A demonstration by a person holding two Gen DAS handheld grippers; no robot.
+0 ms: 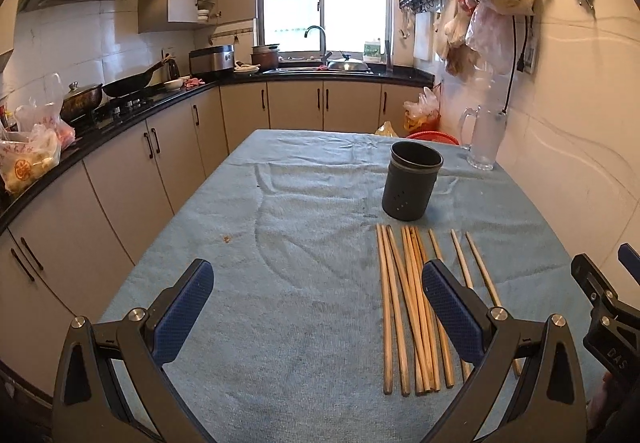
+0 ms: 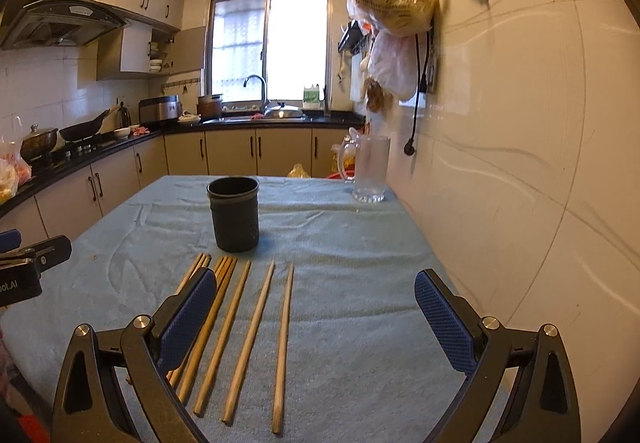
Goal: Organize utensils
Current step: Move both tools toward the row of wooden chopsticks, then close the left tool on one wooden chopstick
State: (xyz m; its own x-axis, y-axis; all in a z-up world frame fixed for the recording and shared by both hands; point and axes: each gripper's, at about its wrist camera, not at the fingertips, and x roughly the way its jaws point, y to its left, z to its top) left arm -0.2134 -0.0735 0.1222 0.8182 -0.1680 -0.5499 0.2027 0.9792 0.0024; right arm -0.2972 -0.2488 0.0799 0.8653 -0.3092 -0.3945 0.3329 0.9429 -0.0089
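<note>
Several wooden chopsticks lie side by side on the blue towel-covered table, pointing away from me. They also show in the right wrist view. A dark grey round holder stands upright just beyond their far ends; it also shows in the right wrist view. My left gripper is open and empty above the table, left of the chopsticks, its right finger over them. My right gripper is open and empty above the rightmost chopsticks.
A clear glass pitcher stands at the table's far right corner by the white wall. A black kitchen counter with pots and bags runs along the left. The right gripper's body shows at the left view's right edge.
</note>
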